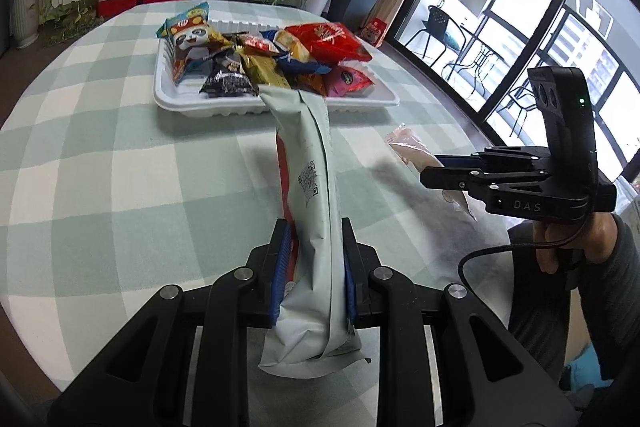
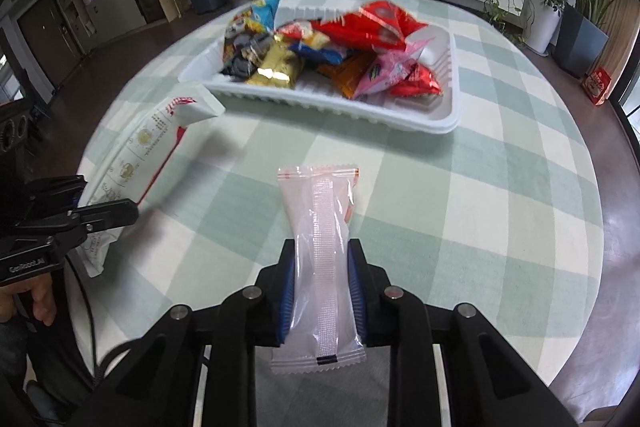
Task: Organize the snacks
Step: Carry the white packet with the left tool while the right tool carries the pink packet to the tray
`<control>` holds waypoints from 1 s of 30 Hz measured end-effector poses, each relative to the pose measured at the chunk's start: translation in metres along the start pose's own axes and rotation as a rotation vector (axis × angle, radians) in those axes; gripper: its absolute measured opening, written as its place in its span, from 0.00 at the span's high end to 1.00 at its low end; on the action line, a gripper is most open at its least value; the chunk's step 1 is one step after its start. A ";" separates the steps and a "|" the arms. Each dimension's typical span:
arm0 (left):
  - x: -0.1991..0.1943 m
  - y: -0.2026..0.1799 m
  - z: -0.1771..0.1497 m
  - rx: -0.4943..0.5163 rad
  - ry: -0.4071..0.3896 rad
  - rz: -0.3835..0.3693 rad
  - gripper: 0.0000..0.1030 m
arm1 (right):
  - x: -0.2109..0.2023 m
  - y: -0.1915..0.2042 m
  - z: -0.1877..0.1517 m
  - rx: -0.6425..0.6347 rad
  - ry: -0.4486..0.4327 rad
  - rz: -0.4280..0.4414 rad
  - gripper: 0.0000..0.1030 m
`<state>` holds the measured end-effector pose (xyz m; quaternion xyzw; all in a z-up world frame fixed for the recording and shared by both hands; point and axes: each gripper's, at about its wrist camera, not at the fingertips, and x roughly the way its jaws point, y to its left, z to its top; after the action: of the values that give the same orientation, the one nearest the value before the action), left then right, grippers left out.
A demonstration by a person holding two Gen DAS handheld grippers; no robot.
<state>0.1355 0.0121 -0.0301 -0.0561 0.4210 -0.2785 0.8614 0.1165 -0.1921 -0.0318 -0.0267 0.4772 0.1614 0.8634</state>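
Snack packets: left gripper (image 1: 312, 279) fingers clamped on long pale packet (image 1: 310, 195); right gripper (image 2: 325, 287) fingers pinching pink translucent packet (image 2: 320, 239). Both above desk (image 2: 480, 187), short of white tray (image 2: 448, 115). Next, likely: carry forward, release among tray's snacks.

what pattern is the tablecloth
Pale green and white checks on the tablecloth, clearest in the right wrist view.

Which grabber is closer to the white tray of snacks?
Hard to call; probably the left. The left gripper holds a long pale packet whose tip reaches the white tray. The right gripper holds a clear pink packet farther back.
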 end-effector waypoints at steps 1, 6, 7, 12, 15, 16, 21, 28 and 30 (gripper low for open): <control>-0.003 0.000 0.006 0.003 -0.012 0.000 0.80 | -0.006 0.000 0.003 0.011 -0.019 0.012 0.75; -0.016 0.005 0.043 0.017 -0.080 0.017 0.80 | -0.030 -0.001 0.031 0.070 -0.117 0.058 0.75; -0.016 0.005 0.050 0.027 -0.085 0.027 0.80 | -0.033 0.001 0.039 0.071 -0.131 0.063 0.75; 0.005 0.010 0.058 0.066 0.000 0.061 0.81 | -0.028 0.014 0.061 0.035 -0.141 0.051 0.75; 0.015 0.012 0.051 0.086 0.051 0.109 0.81 | -0.020 0.018 0.058 0.022 -0.131 0.056 0.75; 0.019 0.013 0.047 0.095 0.071 0.116 0.81 | -0.017 0.018 0.055 0.026 -0.125 0.059 0.75; 0.034 0.012 0.039 0.131 0.126 0.181 0.81 | -0.009 0.011 0.042 0.068 -0.107 0.080 0.75; 0.041 0.000 0.049 0.229 0.170 0.329 0.43 | -0.009 0.019 0.032 0.057 -0.099 0.107 0.74; 0.041 0.001 0.045 0.240 0.172 0.358 0.24 | -0.009 0.020 0.030 0.054 -0.097 0.112 0.74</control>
<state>0.1900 -0.0150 -0.0301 0.1462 0.4601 -0.1728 0.8585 0.1304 -0.1691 -0.0062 0.0311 0.4396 0.1976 0.8756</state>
